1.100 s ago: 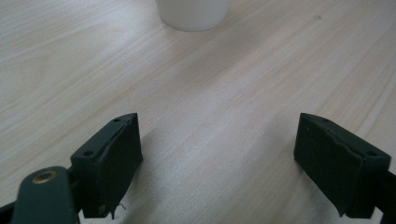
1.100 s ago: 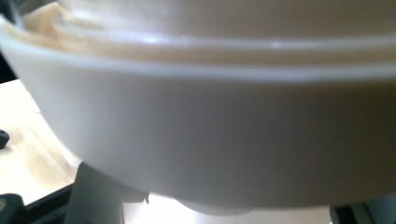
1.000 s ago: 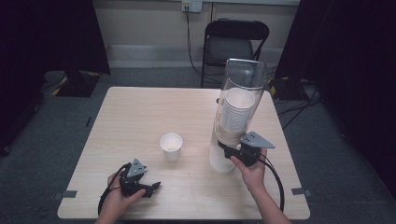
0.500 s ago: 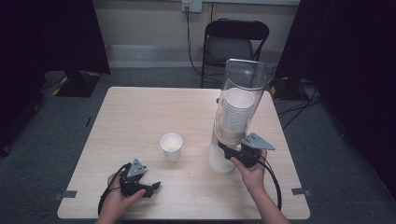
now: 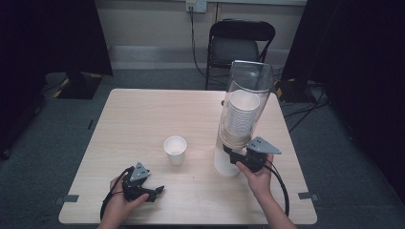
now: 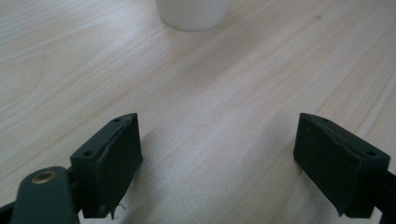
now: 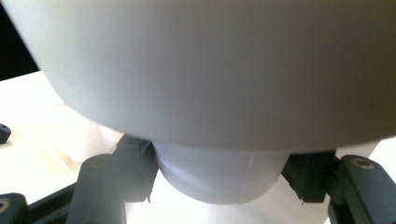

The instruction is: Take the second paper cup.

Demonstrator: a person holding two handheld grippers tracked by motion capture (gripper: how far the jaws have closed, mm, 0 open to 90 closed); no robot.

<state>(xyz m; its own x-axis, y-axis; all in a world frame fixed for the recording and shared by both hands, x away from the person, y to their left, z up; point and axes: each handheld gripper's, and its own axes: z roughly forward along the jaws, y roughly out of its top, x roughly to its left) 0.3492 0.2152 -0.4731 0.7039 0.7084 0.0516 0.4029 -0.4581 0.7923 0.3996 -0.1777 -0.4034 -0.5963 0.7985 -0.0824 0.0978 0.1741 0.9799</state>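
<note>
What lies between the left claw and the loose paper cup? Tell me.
Bare tabletop lies between the open left claw and the paper cup, as the left gripper view shows.

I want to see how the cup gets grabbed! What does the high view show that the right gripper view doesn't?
High view: the chair, a loose cup on the table, and the stack of cups in the dispenser. Right gripper view: up close, the pads squeezing the bottom cup. Both: the right gripper at the dispenser's underside.
</note>
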